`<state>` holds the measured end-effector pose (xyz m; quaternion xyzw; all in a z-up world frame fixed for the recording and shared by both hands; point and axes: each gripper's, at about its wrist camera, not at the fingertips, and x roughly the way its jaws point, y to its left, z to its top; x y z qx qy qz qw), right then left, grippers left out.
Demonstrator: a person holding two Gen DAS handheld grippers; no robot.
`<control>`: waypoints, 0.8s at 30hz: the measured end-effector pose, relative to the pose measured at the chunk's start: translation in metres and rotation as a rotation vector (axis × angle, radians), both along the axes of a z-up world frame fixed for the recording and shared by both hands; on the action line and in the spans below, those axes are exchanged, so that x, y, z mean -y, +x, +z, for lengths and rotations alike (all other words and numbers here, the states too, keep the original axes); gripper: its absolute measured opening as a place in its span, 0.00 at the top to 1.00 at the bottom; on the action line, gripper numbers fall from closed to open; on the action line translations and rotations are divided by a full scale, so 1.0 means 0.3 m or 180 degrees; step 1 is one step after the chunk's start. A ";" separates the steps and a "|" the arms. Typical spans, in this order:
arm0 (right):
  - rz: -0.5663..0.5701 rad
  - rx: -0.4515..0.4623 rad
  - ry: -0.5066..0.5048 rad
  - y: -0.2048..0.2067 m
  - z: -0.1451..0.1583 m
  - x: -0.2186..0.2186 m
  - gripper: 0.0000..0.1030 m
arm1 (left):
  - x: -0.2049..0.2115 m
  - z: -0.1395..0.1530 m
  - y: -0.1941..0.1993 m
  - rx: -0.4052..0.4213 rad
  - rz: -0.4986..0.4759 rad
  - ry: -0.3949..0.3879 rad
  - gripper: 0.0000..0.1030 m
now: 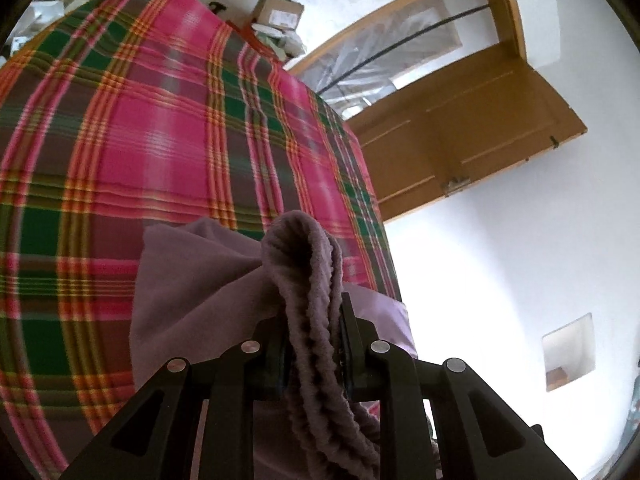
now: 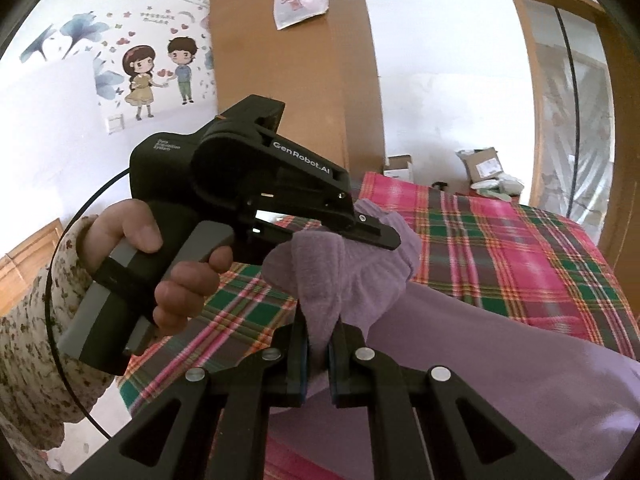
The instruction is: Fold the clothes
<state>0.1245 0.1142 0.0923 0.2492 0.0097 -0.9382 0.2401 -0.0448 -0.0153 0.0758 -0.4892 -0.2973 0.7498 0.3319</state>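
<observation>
Lilac garment (image 2: 500, 344) lifted above a plaid-covered bed (image 2: 520, 240), its ribbed cuff (image 1: 308, 280) pinched in the closed left tongs (image 1: 312, 344), right tongs (image 2: 318, 348) clamped on the same fabric, a hand (image 2: 160, 264) gripping the left handle.

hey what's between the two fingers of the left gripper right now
A ribbed cuff of the purple garment is pinched in the left gripper, filling the gap; the left wrist view shows it.

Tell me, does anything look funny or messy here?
A little. Both claws, left and right, pinch the purple garment by its ribbed edge, so it's bunched up, not flat on the plaid sheet. Opened boxes sit behind the bed.
</observation>
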 end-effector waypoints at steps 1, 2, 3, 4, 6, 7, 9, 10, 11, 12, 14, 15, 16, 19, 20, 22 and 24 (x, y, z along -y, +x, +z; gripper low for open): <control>-0.0022 0.0007 0.0006 -0.001 -0.007 -0.014 0.93 | -0.013 -0.006 -0.003 0.0017 -0.0025 0.0000 0.80; -0.0043 0.0024 0.0012 -0.003 -0.015 -0.029 0.93 | -0.028 -0.011 -0.006 0.0034 -0.0048 -0.0005 0.80; -0.0064 0.0048 0.0009 -0.003 -0.022 -0.042 0.93 | -0.044 -0.016 -0.010 0.0051 -0.0071 -0.0013 0.80; -0.0087 0.0074 0.0000 -0.003 -0.029 -0.054 0.93 | -0.058 -0.022 -0.015 0.0069 -0.0093 -0.0022 0.80; -0.0133 0.0120 -0.0010 -0.004 -0.044 -0.079 0.93 | -0.085 -0.039 -0.021 0.0110 -0.0140 -0.0051 0.80; -0.0156 0.0141 -0.0019 -0.004 -0.051 -0.091 0.93 | -0.101 -0.050 -0.024 0.0134 -0.0166 -0.0069 0.80; -0.0199 0.0181 -0.0036 -0.005 -0.062 -0.112 0.93 | -0.126 -0.069 -0.026 0.0180 -0.0204 -0.0091 0.80; -0.0220 0.0198 -0.0036 -0.006 -0.067 -0.120 0.93 | -0.136 -0.077 -0.028 0.0197 -0.0219 -0.0098 0.80; -0.0241 0.0216 -0.0035 -0.007 -0.072 -0.127 0.93 | -0.146 -0.085 -0.031 0.0212 -0.0233 -0.0103 0.80; -0.0259 0.0235 -0.0032 -0.009 -0.079 -0.134 0.93 | -0.156 -0.092 -0.033 0.0228 -0.0248 -0.0108 0.79; -0.0290 0.0276 -0.0021 -0.013 -0.094 -0.147 0.93 | -0.177 -0.104 -0.038 0.0256 -0.0275 -0.0111 0.79; -0.0299 0.0295 -0.0024 -0.014 -0.100 -0.153 0.92 | -0.183 -0.108 -0.040 0.0262 -0.0281 -0.0120 0.79; -0.0303 0.0312 -0.0031 -0.015 -0.105 -0.159 0.92 | -0.187 -0.110 -0.040 0.0261 -0.0283 -0.0139 0.79; -0.0310 0.0359 -0.0071 -0.018 -0.122 -0.175 0.92 | -0.195 -0.114 -0.038 0.0262 -0.0276 -0.0182 0.79; -0.0313 0.0377 -0.0079 -0.019 -0.128 -0.179 0.92 | -0.194 -0.112 -0.038 0.0261 -0.0270 -0.0190 0.79; -0.0323 0.0409 -0.0088 -0.021 -0.141 -0.187 0.92 | -0.190 -0.106 -0.037 0.0243 -0.0252 -0.0203 0.78; -0.0343 0.0448 -0.0114 -0.022 -0.152 -0.197 0.92 | -0.181 -0.099 -0.030 0.0208 -0.0220 -0.0185 0.74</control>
